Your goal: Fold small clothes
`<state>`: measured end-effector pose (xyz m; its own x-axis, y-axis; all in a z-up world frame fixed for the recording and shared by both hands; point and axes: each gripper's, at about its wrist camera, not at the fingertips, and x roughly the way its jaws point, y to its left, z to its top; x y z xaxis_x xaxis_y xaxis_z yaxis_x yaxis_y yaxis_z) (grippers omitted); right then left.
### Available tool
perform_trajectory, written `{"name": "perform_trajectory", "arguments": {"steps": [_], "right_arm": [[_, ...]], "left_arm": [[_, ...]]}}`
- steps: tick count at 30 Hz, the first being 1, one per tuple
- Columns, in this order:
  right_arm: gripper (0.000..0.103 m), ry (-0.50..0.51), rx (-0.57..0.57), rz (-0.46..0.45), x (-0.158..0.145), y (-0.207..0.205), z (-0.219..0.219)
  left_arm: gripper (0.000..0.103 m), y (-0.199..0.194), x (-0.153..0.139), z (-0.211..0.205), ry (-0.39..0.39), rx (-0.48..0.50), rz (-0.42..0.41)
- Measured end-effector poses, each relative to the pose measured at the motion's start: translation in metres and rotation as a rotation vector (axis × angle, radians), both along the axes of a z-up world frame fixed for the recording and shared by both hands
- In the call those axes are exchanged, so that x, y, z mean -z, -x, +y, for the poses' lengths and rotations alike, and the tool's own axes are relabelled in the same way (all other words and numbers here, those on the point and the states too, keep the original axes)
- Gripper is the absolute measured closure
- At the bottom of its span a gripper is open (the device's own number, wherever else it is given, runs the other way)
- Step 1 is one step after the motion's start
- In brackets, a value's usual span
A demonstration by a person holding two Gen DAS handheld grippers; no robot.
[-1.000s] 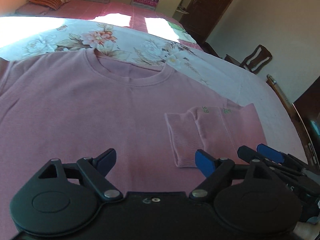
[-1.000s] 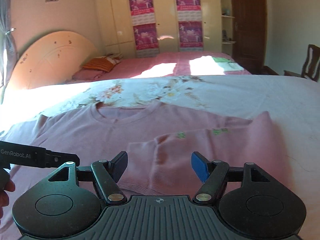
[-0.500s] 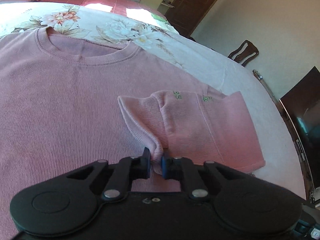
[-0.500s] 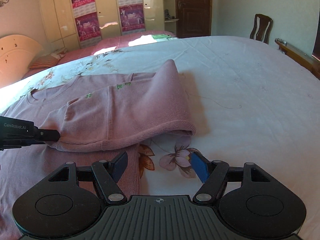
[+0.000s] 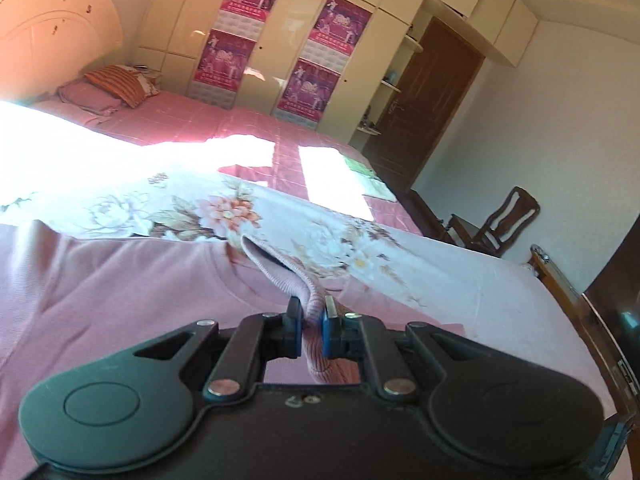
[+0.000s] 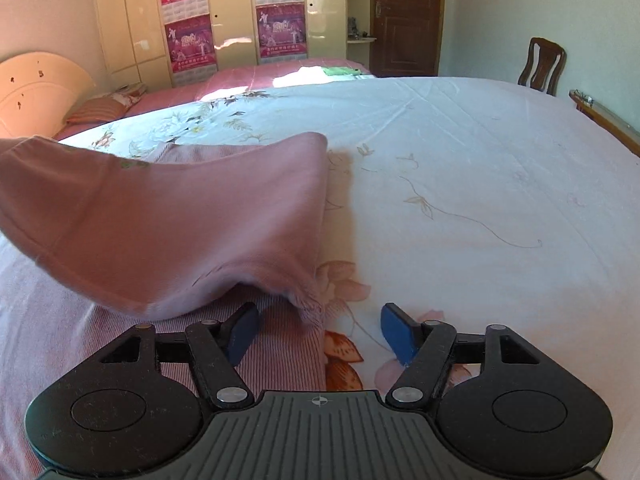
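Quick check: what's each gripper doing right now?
Left gripper: closed on the pink sweater's cuff.
Right gripper: open, holding nothing.

A sweater [image 6: 168,216] lies on the near bed's floral sheet [image 6: 460,168], toward its left. Behind is a second bed [image 5: 248,128], then a wardrobe [image 5: 288,40]. A chair [image 6: 542,65] stands right.

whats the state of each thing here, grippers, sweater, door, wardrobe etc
left gripper: shut on the sleeve
sleeve: cuff pinched, lifted off the sweater
right gripper: open, low over the sweater's edge, holding nothing
sweater: partly folded, one flap raised off the bed
bedsheet: spread flat, a few creases
door: closed
wardrobe: doors closed
chair: upright, unoccupied
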<state>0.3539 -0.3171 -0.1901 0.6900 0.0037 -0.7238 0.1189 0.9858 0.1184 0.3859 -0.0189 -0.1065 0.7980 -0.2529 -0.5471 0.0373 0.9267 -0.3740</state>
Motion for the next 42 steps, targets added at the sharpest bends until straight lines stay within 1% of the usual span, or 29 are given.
{"name": "perform_trajectory", "arguments": {"steps": [1,2,3,4,7,8,10,11,12,13,14,15,16,17,18,19,21,24,26,28,29,30,32,33,35,38,39,41,42], "right_arm": [[0.074,-0.013,0.001,-0.002,0.000,-0.002,0.000],[0.078,-0.025,-0.001,-0.005,0.000,-0.005,0.000],[0.086,-0.029,-0.003,-0.004,0.000,-0.006,0.000],[0.088,-0.030,-0.002,-0.006,0.000,-0.006,0.000],[0.090,-0.042,0.028,-0.017,0.000,0.002,-0.010],[0.090,-0.048,0.028,0.002,0.004,0.002,-0.011],[0.090,-0.013,-0.003,0.000,0.003,0.005,-0.007],[0.090,-0.009,-0.026,0.011,0.000,0.005,-0.005],[0.090,-0.015,-0.039,0.015,-0.003,0.007,-0.006],[0.089,-0.021,-0.049,0.019,-0.007,0.012,-0.007],[0.089,-0.034,-0.058,0.020,-0.010,0.018,-0.009],[0.084,-0.049,-0.063,0.009,-0.016,0.024,-0.010],[0.070,-0.058,-0.066,-0.007,-0.021,0.030,-0.011],[0.060,-0.056,-0.066,-0.037,-0.029,0.034,-0.011],[0.043,-0.046,-0.065,-0.063,-0.034,0.034,-0.010],[0.040,-0.043,-0.070,-0.081,-0.038,0.029,-0.010],[0.040,-0.064,-0.067,-0.081,-0.038,0.008,-0.010],[0.040,-0.097,-0.050,-0.052,-0.026,-0.037,-0.014],[0.044,-0.121,-0.041,-0.037,-0.018,-0.066,-0.015],[0.060,-0.116,-0.038,-0.027,-0.013,-0.091,-0.015],[0.066,-0.111,-0.030,-0.019,-0.010,-0.105,-0.016],[0.077,-0.119,-0.021,-0.013,-0.008,-0.115,-0.017],[0.079,-0.127,-0.004,-0.003,-0.004,-0.132,-0.023],[0.079,-0.113,-0.009,0.001,-0.003,-0.137,-0.022],[0.081,-0.025,-0.025,0.013,0.005,-0.145,-0.020],[0.080,-0.015,-0.011,0.014,0.004,-0.144,-0.020],[0.080,0.004,0.002,0.004,0.001,-0.141,-0.018],[0.080,0.000,-0.010,-0.037,-0.010,-0.125,-0.013],[0.080,-0.023,-0.035,-0.053,-0.016,-0.116,-0.009]], "left_arm": [[0.095,0.000,0.004,0.007,-0.003,-0.020,0.015],[0.095,0.000,0.011,0.015,0.000,-0.044,0.040],[0.095,0.002,0.018,0.021,-0.009,-0.064,0.061],[0.095,0.002,0.024,0.023,-0.023,-0.073,0.075],[0.095,0.004,0.050,0.033,-0.032,-0.093,0.150],[0.095,0.003,0.059,0.032,-0.048,-0.091,0.171],[0.095,0.001,0.079,0.030,-0.101,-0.081,0.223],[0.094,0.000,0.081,0.027,-0.127,-0.070,0.230],[0.087,0.005,0.081,0.027,-0.164,-0.072,0.213],[0.078,0.007,0.076,0.028,-0.178,-0.089,0.208],[0.076,0.011,0.071,0.031,-0.175,-0.114,0.203],[0.074,0.018,0.065,0.037,-0.167,-0.148,0.185],[0.072,0.023,0.059,0.040,-0.166,-0.167,0.163],[0.072,0.027,0.053,0.042,-0.174,-0.172,0.131],[0.072,0.029,0.049,0.041,-0.187,-0.160,0.111],[0.072,0.029,0.044,0.037,-0.198,-0.132,0.099],[0.070,0.022,0.041,0.023,-0.190,-0.053,0.093],[0.070,0.006,0.049,0.001,-0.195,0.007,0.093],[0.070,-0.004,0.057,-0.008,-0.216,0.013,0.096],[0.070,-0.018,0.071,-0.012,-0.226,0.012,0.129],[0.070,-0.023,0.077,-0.011,-0.230,0.008,0.151],[0.070,-0.028,0.084,-0.009,-0.229,0.001,0.179],[0.069,-0.030,0.091,-0.004,-0.218,-0.010,0.189],[0.069,-0.030,0.092,-0.002,-0.217,-0.011,0.187],[0.068,-0.031,0.092,-0.003,-0.230,-0.006,0.189],[0.069,-0.032,0.089,-0.005,-0.243,-0.009,0.197],[0.065,-0.030,0.083,-0.004,-0.247,-0.017,0.207],[0.041,-0.021,0.071,0.000,-0.250,-0.049,0.191],[0.021,-0.013,0.065,0.004,-0.261,-0.083,0.174]]}}
